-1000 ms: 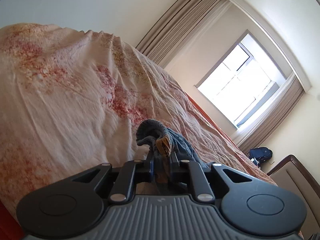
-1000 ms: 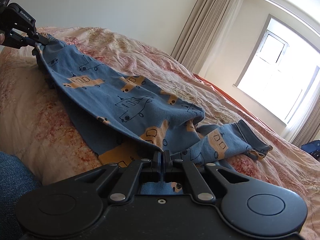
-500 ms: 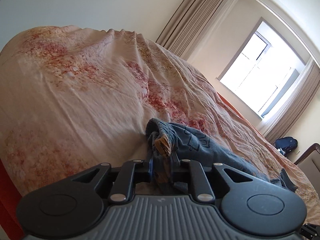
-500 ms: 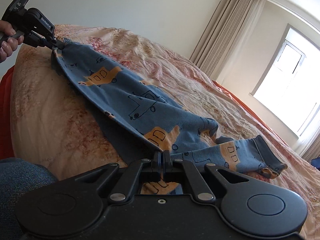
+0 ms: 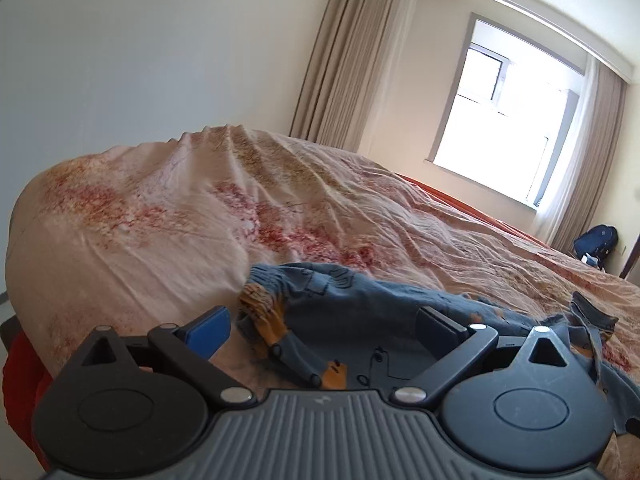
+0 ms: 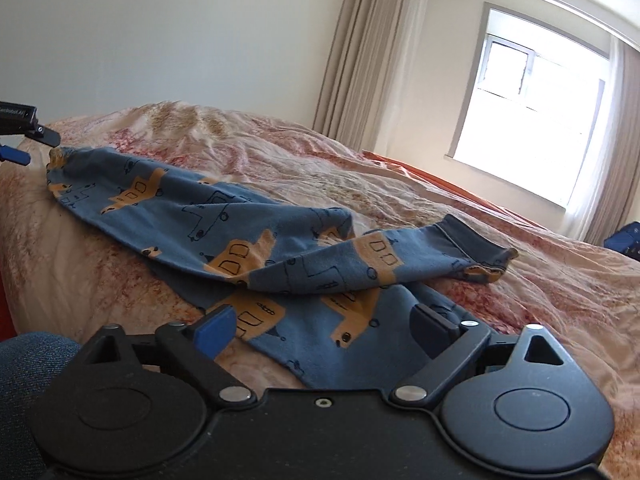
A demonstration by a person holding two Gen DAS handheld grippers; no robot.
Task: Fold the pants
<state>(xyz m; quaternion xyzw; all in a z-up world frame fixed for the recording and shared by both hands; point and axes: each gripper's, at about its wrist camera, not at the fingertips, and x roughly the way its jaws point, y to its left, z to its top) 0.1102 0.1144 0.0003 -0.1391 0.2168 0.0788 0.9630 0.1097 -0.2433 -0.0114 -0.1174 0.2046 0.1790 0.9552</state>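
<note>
Small blue pants [image 6: 248, 240] with orange vehicle prints lie rumpled on the bed, one leg folded across with its dark cuff [image 6: 476, 248] at the right. My right gripper [image 6: 324, 328] is open, its jaws apart just above the near edge of the pants. My left gripper [image 5: 324, 324] is open over the bunched waistband end [image 5: 280, 300], holding nothing. In the right wrist view the left gripper [image 6: 24, 140] shows at the far left, beside that end of the pants.
The bed has a wrinkled pink and red floral cover [image 5: 200, 208]. A red sheet [image 5: 24, 380] shows at the near left edge. A bright window [image 6: 536, 120] with beige curtains [image 6: 368, 52] is behind. A dark bag [image 5: 596, 240] sits on the floor far right.
Both grippers have opened and let go of the pants. The stretched cloth has dropped and lies slack on the bed.
</note>
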